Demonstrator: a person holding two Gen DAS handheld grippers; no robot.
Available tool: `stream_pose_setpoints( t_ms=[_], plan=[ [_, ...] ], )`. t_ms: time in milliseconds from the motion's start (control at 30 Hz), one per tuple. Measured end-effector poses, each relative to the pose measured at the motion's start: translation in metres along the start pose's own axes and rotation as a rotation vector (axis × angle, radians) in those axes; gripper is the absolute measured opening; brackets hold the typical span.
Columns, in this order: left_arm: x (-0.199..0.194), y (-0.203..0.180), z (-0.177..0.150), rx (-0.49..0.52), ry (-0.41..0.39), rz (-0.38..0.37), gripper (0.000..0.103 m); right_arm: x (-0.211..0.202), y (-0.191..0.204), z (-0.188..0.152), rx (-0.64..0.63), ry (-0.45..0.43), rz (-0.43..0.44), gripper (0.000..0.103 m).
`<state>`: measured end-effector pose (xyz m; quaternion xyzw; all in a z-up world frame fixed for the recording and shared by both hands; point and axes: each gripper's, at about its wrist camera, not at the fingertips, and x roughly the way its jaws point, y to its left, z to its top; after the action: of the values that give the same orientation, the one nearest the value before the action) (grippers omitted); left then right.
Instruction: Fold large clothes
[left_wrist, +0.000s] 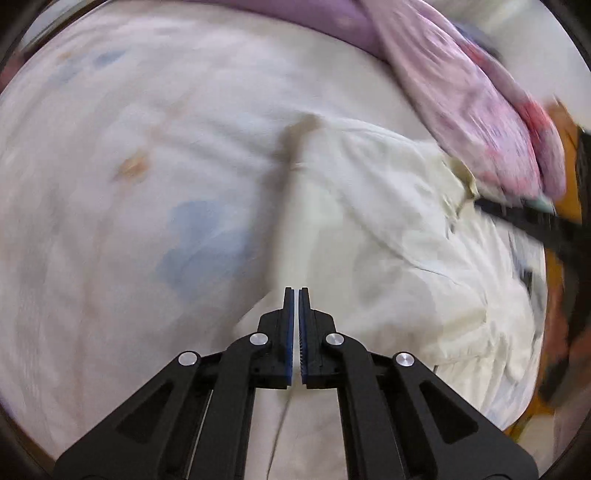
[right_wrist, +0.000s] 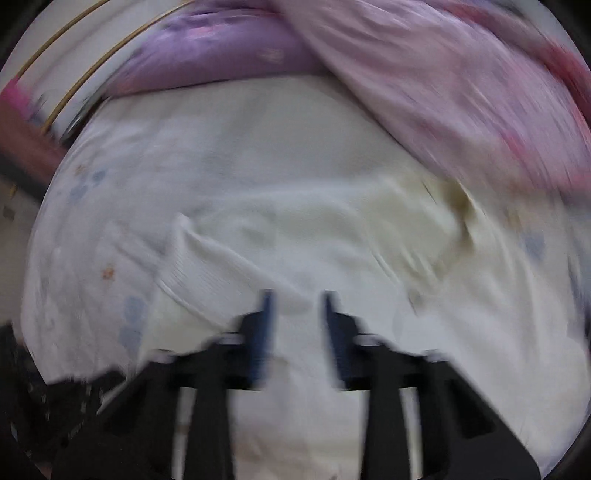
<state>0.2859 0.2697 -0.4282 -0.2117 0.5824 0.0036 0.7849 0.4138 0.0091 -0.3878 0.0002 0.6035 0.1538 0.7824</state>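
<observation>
A large cream garment (left_wrist: 388, 221) lies spread on a white bed sheet (left_wrist: 110, 221) printed with blue and orange marks. In the left wrist view my left gripper (left_wrist: 298, 291) is shut on a raised fold of that garment, and a taut ridge of cloth runs from the fingertips up the picture. The right wrist view is blurred. There my right gripper (right_wrist: 297, 295) is closed on a thick bunch of the same garment (right_wrist: 332, 236), with white cloth filling the gap between its fingers. A ribbed hem (right_wrist: 192, 266) runs off to its left.
A pink patterned quilt (left_wrist: 480, 110) is heaped at the upper right, also in the right wrist view (right_wrist: 461, 92). A purple pillow (right_wrist: 221, 55) lies at the bed's far end. A dark blurred bar (left_wrist: 535, 221) crosses the right edge. Dark cloth (right_wrist: 55, 406) sits lower left.
</observation>
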Motion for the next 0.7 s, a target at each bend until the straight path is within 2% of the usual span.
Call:
stream_pose_setpoints(
  t_ms=[33, 100, 133, 167, 200, 233, 267, 300, 333, 433, 500, 567, 633, 700],
  plan=[
    [0.015, -0.011, 0.003, 0.024, 0.027, 0.002, 0.002, 0.005, -0.010, -0.008, 0.033, 0.020, 0.010, 0.007],
    [0.066, -0.016, 0.001, 0.076, 0.157, 0.146, 0.002, 0.027, -0.037, -0.040, 0.065, 0.067, -0.063, 0.003],
    [0.079, -0.012, -0.004, 0.085, 0.174, 0.156, 0.002, 0.043, -0.061, -0.060, 0.085, 0.105, -0.181, 0.002],
    [0.077, -0.012, -0.004, 0.090, 0.156, 0.143, 0.002, 0.048, -0.082, -0.073, 0.137, 0.141, -0.245, 0.000],
    [0.074, -0.012, -0.004, 0.105, 0.157, 0.149, 0.002, 0.042, -0.110, -0.088, 0.235, 0.130, -0.255, 0.000],
    [0.071, -0.012, -0.005, 0.128, 0.165, 0.167, 0.002, 0.029, -0.135, -0.101, 0.331, 0.064, -0.199, 0.000],
    [0.069, -0.011, -0.006, 0.147, 0.169, 0.176, 0.002, 0.025, -0.146, -0.107, 0.370, 0.034, -0.153, 0.000],
    [0.072, -0.009, -0.006, 0.148, 0.173, 0.167, 0.002, 0.029, -0.155, -0.112, 0.393, 0.026, -0.110, 0.000],
    [0.076, -0.007, -0.005, 0.150, 0.178, 0.158, 0.002, 0.037, -0.155, -0.112, 0.387, 0.019, -0.110, 0.000],
    [0.074, -0.013, 0.005, 0.159, 0.193, 0.191, 0.003, 0.041, -0.142, -0.098, 0.346, 0.036, -0.175, 0.000],
    [0.058, -0.028, 0.019, 0.166, 0.170, 0.180, 0.003, 0.024, -0.134, -0.086, 0.368, -0.006, -0.116, 0.000],
    [0.041, -0.046, 0.039, 0.191, 0.108, 0.112, 0.003, 0.008, -0.121, -0.073, 0.360, -0.061, -0.061, 0.001],
    [0.041, -0.059, 0.059, 0.190, 0.064, 0.084, 0.003, 0.006, -0.104, -0.057, 0.323, -0.099, -0.025, 0.001],
    [0.061, -0.065, 0.086, 0.176, 0.024, 0.090, 0.003, 0.021, -0.085, -0.039, 0.319, -0.112, 0.042, 0.001]
  ],
)
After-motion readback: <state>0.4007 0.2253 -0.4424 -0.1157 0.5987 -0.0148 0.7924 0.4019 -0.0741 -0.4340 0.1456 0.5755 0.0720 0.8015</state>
